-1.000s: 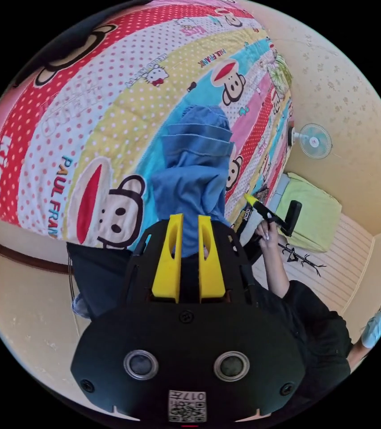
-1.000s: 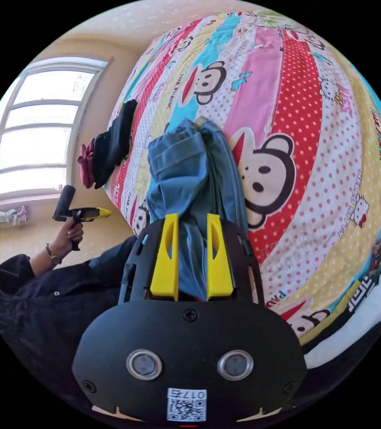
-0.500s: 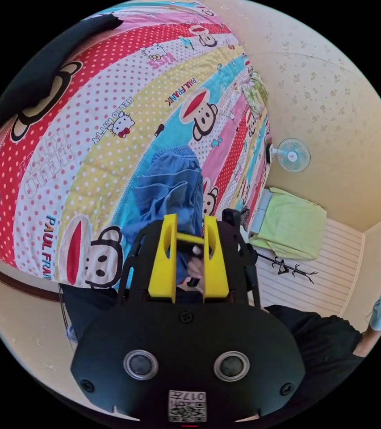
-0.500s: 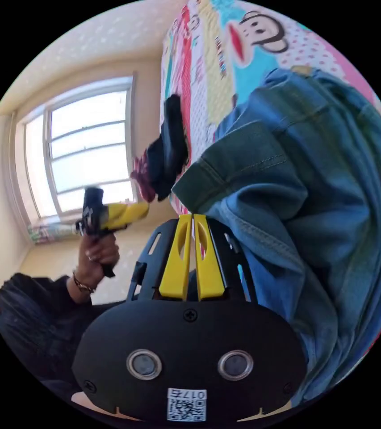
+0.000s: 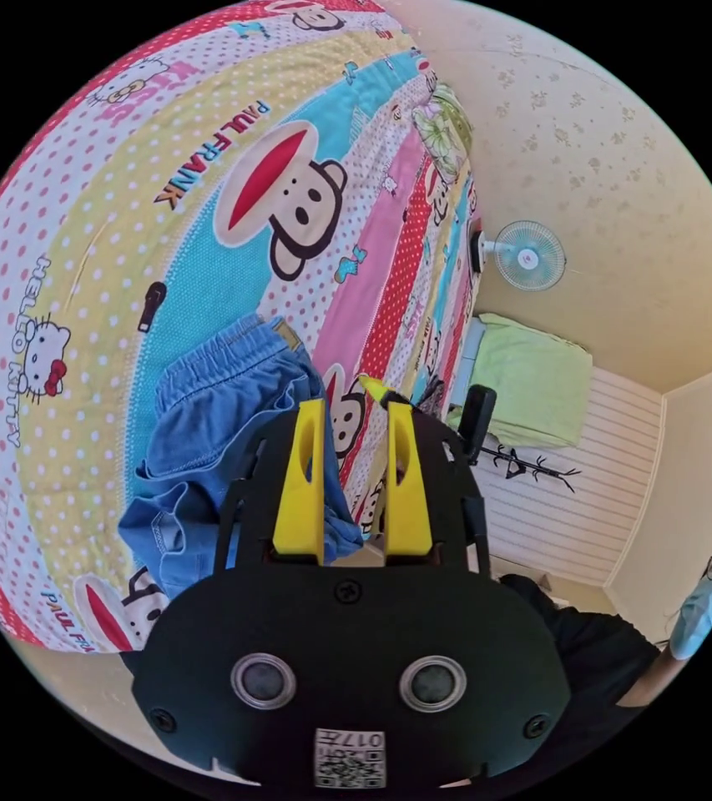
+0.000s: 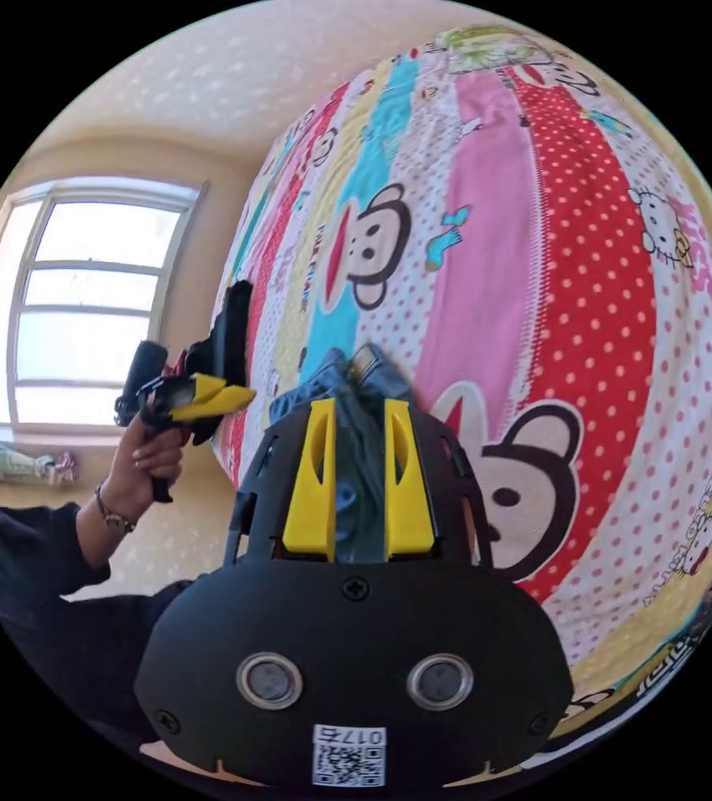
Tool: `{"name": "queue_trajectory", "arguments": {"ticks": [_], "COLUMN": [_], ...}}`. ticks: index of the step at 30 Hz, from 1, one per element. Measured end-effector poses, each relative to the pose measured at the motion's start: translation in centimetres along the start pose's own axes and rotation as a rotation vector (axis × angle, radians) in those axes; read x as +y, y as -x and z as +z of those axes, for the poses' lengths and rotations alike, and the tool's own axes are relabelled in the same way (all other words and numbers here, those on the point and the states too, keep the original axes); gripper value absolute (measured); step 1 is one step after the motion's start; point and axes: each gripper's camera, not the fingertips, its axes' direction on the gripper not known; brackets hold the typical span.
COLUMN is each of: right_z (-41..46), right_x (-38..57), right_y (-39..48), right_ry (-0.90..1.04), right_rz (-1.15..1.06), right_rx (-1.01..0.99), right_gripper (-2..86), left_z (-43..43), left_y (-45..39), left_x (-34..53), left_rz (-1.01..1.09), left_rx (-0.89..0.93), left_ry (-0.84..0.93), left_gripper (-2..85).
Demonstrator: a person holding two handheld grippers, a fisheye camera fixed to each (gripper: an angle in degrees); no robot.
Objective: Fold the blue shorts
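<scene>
While both claws, left [image 5: 356,476] and right [image 6: 359,476], sit spread and empty, the bunched blue shorts [image 5: 214,434] risk slumping apart on the soft bed [image 5: 122,209].

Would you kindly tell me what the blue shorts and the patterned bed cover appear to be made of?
The blue shorts look like soft denim or chambray, matte: visible contrast stitching along the hems and a gathered waistband. The cartoon-printed, polka-dotted bed cover seems to be printed woven cotton, matte and smooth, though the fibre itself cannot be confirmed.

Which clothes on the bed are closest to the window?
The black bundle of clothes, at the edge of the bed by the window; the blue denim shorts lie farther in.
</scene>
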Motion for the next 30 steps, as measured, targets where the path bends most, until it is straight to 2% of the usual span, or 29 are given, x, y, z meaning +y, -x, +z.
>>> {"name": "queue_trajectory", "arguments": {"ticks": [4, 6, 7, 10, 12, 16, 19, 23, 25, 27, 29, 30], "right_z": [6.1, 10.2, 10.4, 8.0, 5.1, 1.7, -0.1, -3.0, -4.4, -6.5, -8.2, -9.4], "right_x": [-1.4, 0.6, 1.4, 6.8, 11.5, 16.9, 20.1, 24.5, 26.3, 29.0, 31.4, 33.1], "right_y": [-0.8, -0.2, 0.0, 2.4, 4.2, 7.8, 11.9, 16.2, 17.7, 20.1, 21.9, 23.2], "right_ry": [0.169, 0.267, 0.25, 0.019, -0.13, -0.213, -0.219, -0.326, -0.362, -0.388, -0.42, -0.44], "right_rz": [0.044, 0.087, 0.1, 0.08, 0.058, -0.034, -0.159, -0.296, -0.366, -0.462, -0.542, -0.597], "right_rx": [0.005, -0.034, -0.059, -0.179, -0.337, -0.43, -0.462, -0.614, -0.705, -0.751, -0.806, -0.86], "right_gripper": [9.0, 4.8, 4.4, 3.0, 2.4, 1.9, 1.9, 1.8, 1.8, 1.9, 1.9, 1.8], "left_z": [1.6, 1.9, 1.7, 0.6, -0.8, -3.3, -2.6, -0.3, -0.6, -1.0, -1.2, -1.3], "left_y": [0.2, 0.8, 1.3, 1.9, 1.7, 0.9, 0.1, -0.3, -1.9, -3.1, -3.9, -4.1], "left_x": [1.1, 2.3, 3.3, 6.3, 8.1, 11.4, 12.6, 14.9, 17.4, 19.4, 21.1, 22.3], "left_rz": [-0.035, -0.062, -0.079, -0.092, -0.045, 0.02, 0.078, 0.088, 0.199, 0.262, 0.285, 0.304], "left_rx": [-0.072, -0.074, -0.07, -0.044, -0.007, 0.021, 0.081, 0.018, 0.181, 0.256, 0.226, 0.195], "left_ry": [0.027, 0.029, 0.024, -0.016, -0.074, -0.143, -0.06, 0.051, 0.005, -0.029, -0.022, -0.024], "left_gripper": [12.7, 13.4, 13.5, 14.4, 15.0, 16.9, 20.7, 23.8, 24.7, 24.1, 18.8, 11.2]}}
